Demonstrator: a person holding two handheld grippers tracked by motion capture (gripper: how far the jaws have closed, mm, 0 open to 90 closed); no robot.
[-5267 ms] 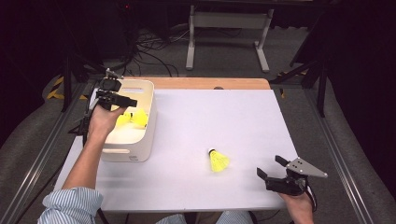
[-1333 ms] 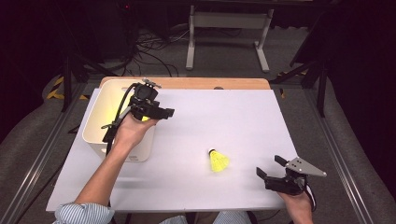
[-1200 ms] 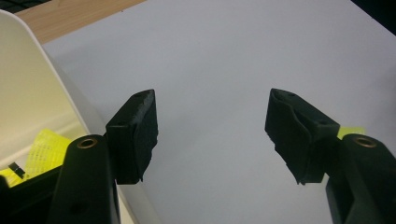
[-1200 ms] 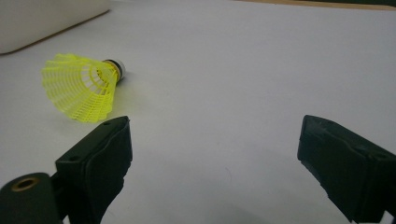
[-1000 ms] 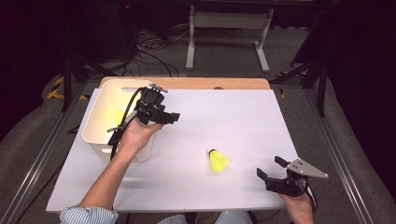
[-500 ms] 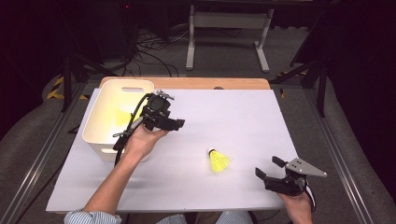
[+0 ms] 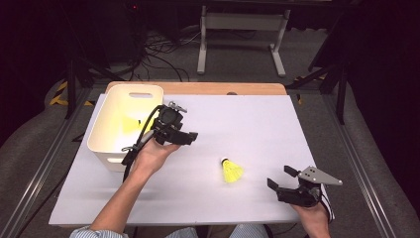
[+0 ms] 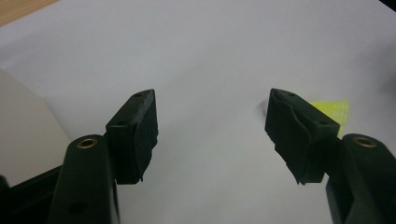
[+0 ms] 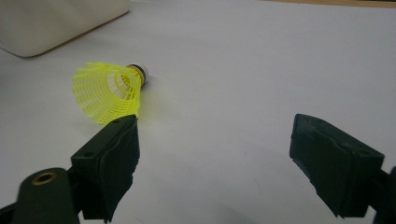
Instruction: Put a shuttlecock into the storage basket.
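The yellow shuttlecock [image 7: 231, 171] lies on open desk [image 7: 247, 119]. Left tongs [image 7: 190, 138], released, hover left of it by the bin [image 7: 106, 134]; right tongs [image 7: 282, 178], empty, have just been closing.

bright lit table [image 7: 257, 124], dark surroundings, soft gripper-view focus.

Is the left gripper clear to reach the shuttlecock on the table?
Probably yes. The left gripper is open and empty beside the bin, with bare table between it and the shuttlecock.
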